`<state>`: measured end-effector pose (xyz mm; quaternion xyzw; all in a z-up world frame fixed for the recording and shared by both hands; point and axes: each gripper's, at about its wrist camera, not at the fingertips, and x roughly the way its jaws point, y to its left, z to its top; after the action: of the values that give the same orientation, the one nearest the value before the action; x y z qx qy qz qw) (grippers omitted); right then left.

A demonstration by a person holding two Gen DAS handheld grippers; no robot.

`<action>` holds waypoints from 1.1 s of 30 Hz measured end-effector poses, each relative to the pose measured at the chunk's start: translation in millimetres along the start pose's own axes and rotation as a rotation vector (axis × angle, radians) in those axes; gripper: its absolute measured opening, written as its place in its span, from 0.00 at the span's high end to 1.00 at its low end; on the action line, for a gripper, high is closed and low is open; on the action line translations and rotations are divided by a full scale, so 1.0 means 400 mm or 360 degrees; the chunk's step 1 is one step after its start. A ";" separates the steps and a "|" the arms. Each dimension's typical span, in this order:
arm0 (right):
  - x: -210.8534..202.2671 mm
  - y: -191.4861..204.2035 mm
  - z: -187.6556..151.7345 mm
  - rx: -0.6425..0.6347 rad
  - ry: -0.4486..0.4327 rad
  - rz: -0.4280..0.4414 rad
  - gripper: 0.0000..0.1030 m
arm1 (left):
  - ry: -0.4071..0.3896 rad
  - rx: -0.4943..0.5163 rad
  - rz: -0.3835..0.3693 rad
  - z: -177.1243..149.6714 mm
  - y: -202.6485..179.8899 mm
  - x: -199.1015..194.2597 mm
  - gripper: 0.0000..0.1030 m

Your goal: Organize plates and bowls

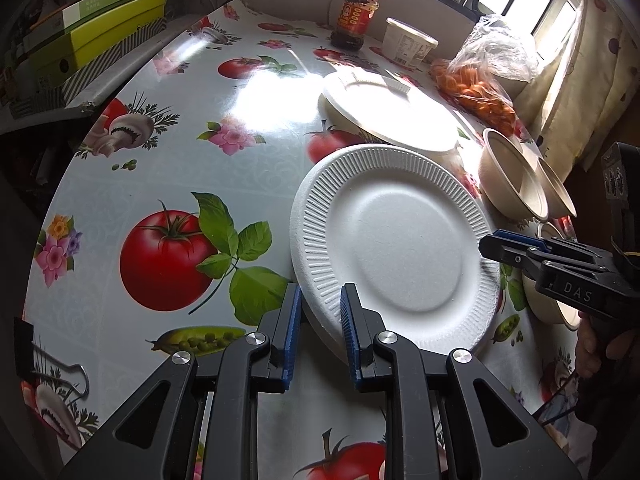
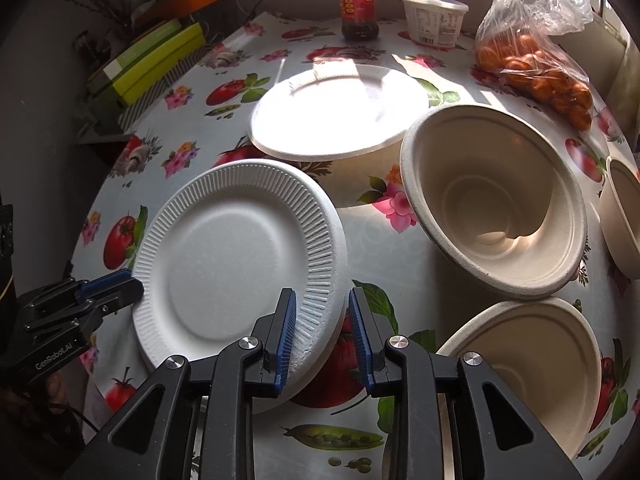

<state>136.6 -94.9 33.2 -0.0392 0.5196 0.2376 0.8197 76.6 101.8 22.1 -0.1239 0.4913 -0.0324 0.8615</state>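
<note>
A white ridged paper plate (image 1: pixel 400 240) (image 2: pixel 236 256) hangs tilted a little above the flowered tablecloth. My left gripper (image 1: pixel 320 312) (image 2: pixel 120 284) is shut on its near-left rim. My right gripper (image 2: pixel 320 320) (image 1: pixel 496 246) straddles the opposite rim: its jaws stand apart, and a gap shows between the rim and the outer pad. A second white plate (image 1: pixel 392 116) (image 2: pixel 340 108) lies farther back, on top of something round. Three beige pulp bowls (image 2: pixel 496 200) (image 2: pixel 528 364) (image 2: pixel 624 216) stand to the right, the nearest just beside my right gripper.
At the back stand a sauce jar (image 2: pixel 358 4), a white tub (image 2: pixel 434 18) and a plastic bag of small oranges (image 2: pixel 536 68). Green boxes (image 1: pixel 100 36) are stacked beyond the table's left edge. A binder clip (image 1: pixel 52 364) grips the cloth at the near-left edge.
</note>
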 end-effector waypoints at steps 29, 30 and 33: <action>0.028 0.039 0.010 0.0026 0.0050 0.0052 0.64 | -0.0005 -0.0089 -0.0007 0.001 0.047 0.000 0.67; 0.029 0.040 0.012 0.0026 0.0049 0.0055 0.64 | -0.0004 -0.0091 -0.0006 0.001 0.049 0.000 0.67; 0.032 0.045 0.015 0.0026 0.0057 0.0072 0.64 | -0.0010 -0.0086 0.0012 0.001 0.051 -0.003 0.67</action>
<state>138.2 -72.6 28.1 -0.0250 0.5368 0.2513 0.8051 75.1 121.8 18.4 -0.1454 0.4898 -0.0156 0.8595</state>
